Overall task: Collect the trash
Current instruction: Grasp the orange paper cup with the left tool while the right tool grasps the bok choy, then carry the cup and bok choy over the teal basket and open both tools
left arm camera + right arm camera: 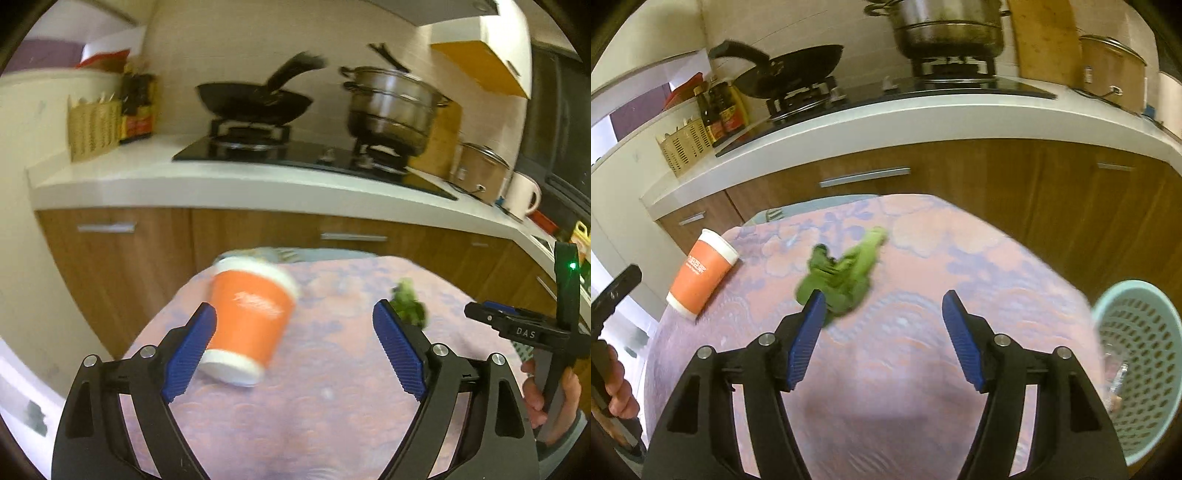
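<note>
An orange paper cup with white rims lies on its side on the pink patterned tablecloth. My left gripper is open just above the cloth, its left pad beside the cup. The cup also shows at the table's left edge in the right wrist view. A crumpled green scrap lies mid-table. My right gripper is open, its left pad touching or just in front of the scrap. The scrap shows behind my left gripper's right pad. The right gripper appears at the right of the left view.
A teal perforated waste basket holding some trash stands at the table's right. Behind the table runs a white counter over wooden cabinets, with a black wok, a steel pot, sauce bottles and a woven basket.
</note>
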A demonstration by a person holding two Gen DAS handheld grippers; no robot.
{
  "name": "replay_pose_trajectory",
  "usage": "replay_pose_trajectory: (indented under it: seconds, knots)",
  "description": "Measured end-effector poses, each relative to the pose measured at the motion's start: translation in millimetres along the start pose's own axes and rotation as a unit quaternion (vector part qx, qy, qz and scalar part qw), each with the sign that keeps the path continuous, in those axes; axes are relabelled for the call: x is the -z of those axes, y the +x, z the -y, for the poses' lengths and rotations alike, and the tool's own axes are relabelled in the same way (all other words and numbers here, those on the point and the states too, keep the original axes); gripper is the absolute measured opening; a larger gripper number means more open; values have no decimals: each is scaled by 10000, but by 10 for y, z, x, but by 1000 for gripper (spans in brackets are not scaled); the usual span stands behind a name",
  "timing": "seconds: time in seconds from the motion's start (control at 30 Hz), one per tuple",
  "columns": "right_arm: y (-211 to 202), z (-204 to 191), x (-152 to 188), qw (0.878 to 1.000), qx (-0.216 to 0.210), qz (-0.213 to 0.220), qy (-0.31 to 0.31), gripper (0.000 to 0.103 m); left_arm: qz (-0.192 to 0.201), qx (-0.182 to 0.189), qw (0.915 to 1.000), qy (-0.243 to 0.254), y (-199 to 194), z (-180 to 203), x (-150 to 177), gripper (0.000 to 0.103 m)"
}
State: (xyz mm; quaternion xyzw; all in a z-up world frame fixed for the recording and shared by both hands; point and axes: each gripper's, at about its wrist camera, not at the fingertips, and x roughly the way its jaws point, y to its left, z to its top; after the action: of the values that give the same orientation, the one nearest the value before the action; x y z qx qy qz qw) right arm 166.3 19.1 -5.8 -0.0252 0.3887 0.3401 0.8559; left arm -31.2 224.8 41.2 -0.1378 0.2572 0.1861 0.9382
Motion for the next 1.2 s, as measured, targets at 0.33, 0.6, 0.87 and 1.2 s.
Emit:
replay_pose_trajectory:
  seconds: [0.33, 0.6, 0.87, 1.2]
  knots:
    - [577, -374, -57, 9995, 313, 38, -62, 83, -634, 70, 9979, -70, 654, -302, 169, 84]
    - [890, -402, -76, 9964, 511, -661, -169, 82, -899, -75, 9959, -49, 797, -274, 234, 79]
    - [872, -604, 14, 9938, 744, -531, -641, 31, -870, -362, 9955, 79, 790, -248, 239, 64]
    - [500, -513, 92, 9980, 462, 108, -421, 20, -708, 124, 9974, -59, 538, -62, 301, 64]
